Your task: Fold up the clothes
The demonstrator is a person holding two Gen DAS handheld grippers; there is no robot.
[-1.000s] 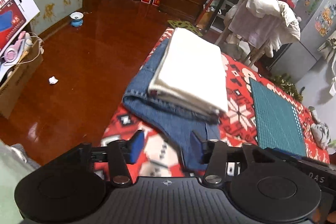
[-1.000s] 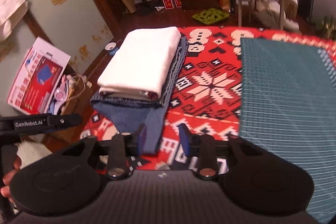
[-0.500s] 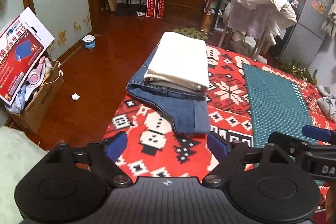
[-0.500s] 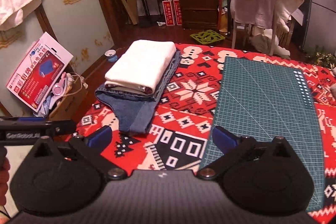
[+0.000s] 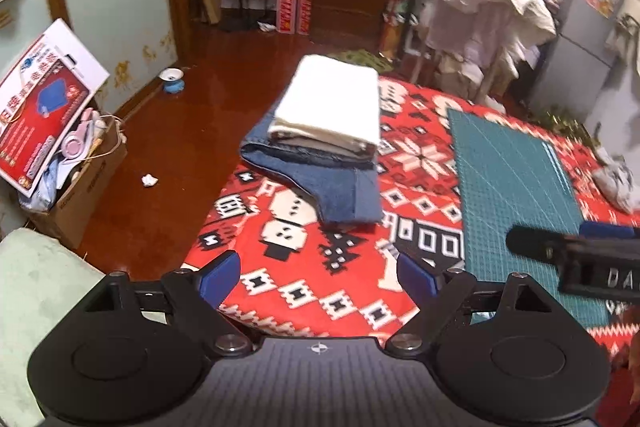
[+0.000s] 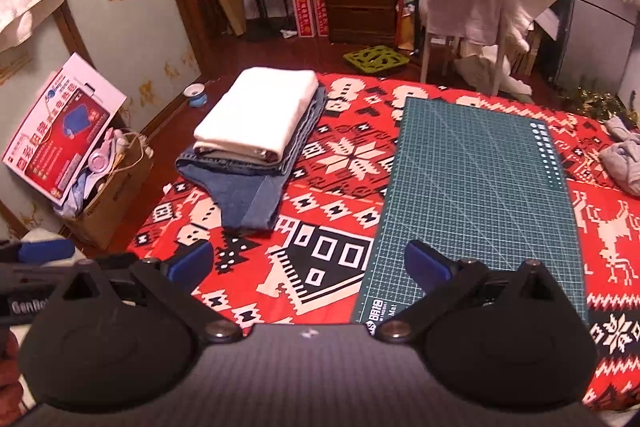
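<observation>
Red patterned cloth covers the counter. Only the right view shows the whole green mat. Folded jeans lie on the left with a white folded cloth on top. Both the left gripper and the right gripper hold nothing, jaws wide; a second ago they were narrow and closer to the jeans.

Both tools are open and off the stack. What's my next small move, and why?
Probably swing the right tool toward the crumpled grey garment at the blanket's far right edge. The white cloth already lies folded on the jeans, the green cutting mat is bare, and both the right and left tool hold nothing.
</observation>
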